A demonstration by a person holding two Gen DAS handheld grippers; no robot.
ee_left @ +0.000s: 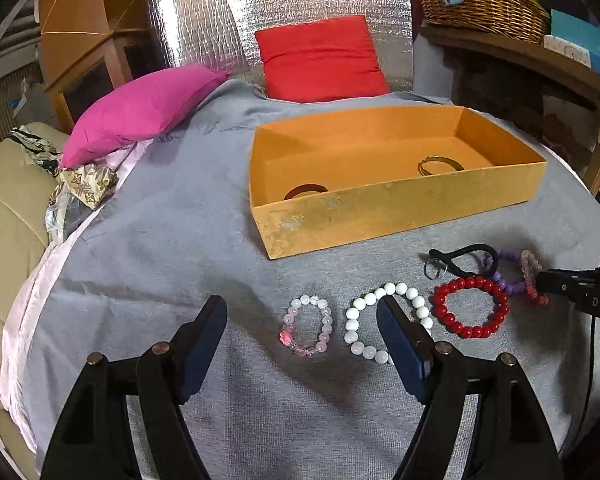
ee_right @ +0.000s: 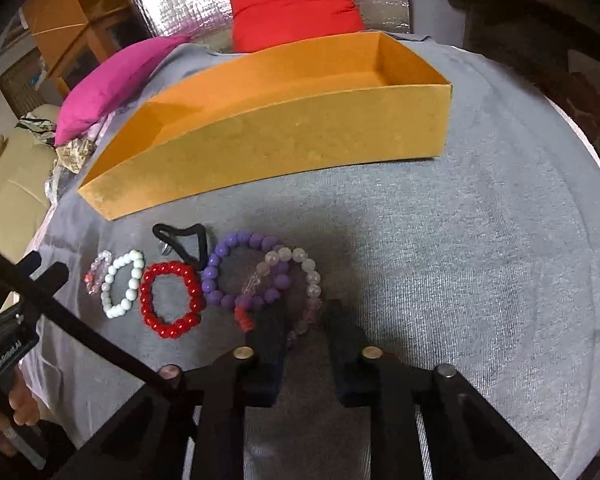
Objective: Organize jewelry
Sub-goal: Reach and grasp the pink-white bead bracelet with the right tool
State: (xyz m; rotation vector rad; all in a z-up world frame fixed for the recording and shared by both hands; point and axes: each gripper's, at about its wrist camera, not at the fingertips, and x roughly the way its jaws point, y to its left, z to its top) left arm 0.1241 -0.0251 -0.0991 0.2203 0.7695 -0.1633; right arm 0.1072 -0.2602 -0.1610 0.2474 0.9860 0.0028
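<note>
An orange box (ee_left: 396,208) stands on the grey cloth and holds two bangles (ee_left: 440,165). In front of it lie a pink bead bracelet (ee_left: 306,326), a white one (ee_left: 356,328), a red one (ee_left: 470,306), a purple one (ee_right: 220,272), a pale pink one (ee_right: 310,280) and a black cord (ee_right: 188,240). My left gripper (ee_left: 302,322) is open, its fingers either side of the pink bracelet, the right finger over the white one. My right gripper (ee_right: 306,320) is open, its fingers astride the pale pink bracelet's near edge.
A magenta cushion (ee_left: 140,110) and a red cushion (ee_left: 320,60) lie behind the box. A beige sofa (ee_left: 8,216) is at the left, a wicker basket (ee_left: 480,0) on a shelf at the back right. Grey cloth (ee_right: 480,240) stretches right of the bracelets.
</note>
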